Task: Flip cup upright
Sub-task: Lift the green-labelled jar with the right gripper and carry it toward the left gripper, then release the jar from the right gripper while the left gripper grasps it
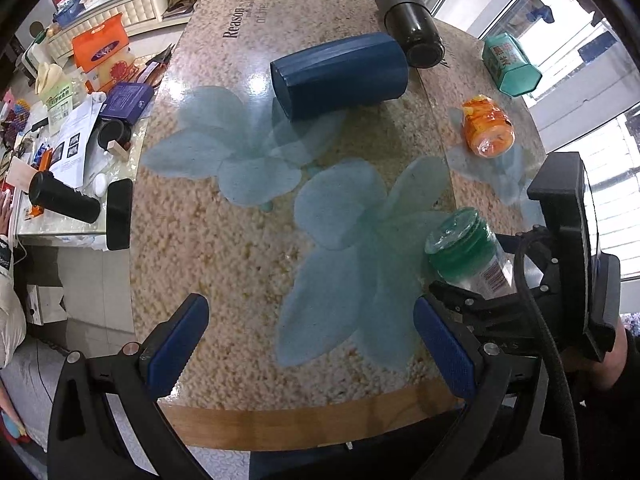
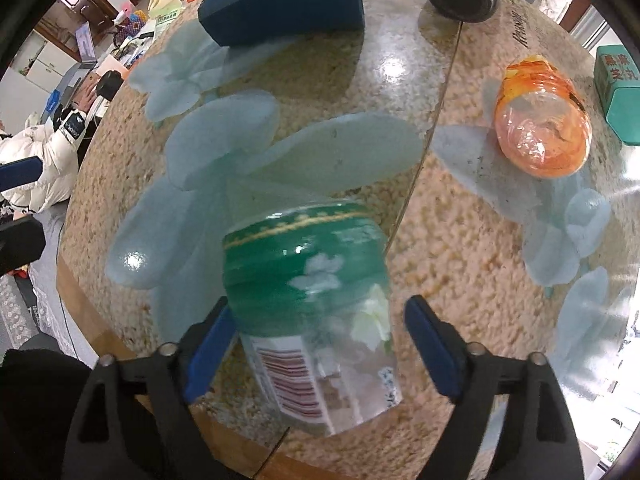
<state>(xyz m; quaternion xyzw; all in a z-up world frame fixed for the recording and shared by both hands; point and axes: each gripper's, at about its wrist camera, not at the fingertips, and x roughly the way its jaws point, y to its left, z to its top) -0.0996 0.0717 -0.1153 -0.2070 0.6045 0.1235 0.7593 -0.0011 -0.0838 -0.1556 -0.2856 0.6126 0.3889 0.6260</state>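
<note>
A green-labelled clear plastic cup [image 2: 316, 312] lies on its side on the flower-patterned table [image 2: 320, 92], between the blue pads of my right gripper [image 2: 320, 344]. The left pad touches the cup; the right pad stands apart from it, so the gripper is open around it. The same cup shows in the left wrist view [image 1: 468, 252] near the table's front right, with the right gripper's black body [image 1: 568, 240] behind it. My left gripper [image 1: 312, 344] is open and empty over the table's front edge.
A dark blue tumbler [image 1: 340, 74] lies on its side at the table's far middle, a black flask [image 1: 416, 28] beside it. An orange cup [image 1: 488, 128] and a green box [image 1: 510, 64] lie at the right. A cluttered side table [image 1: 72, 128] stands left.
</note>
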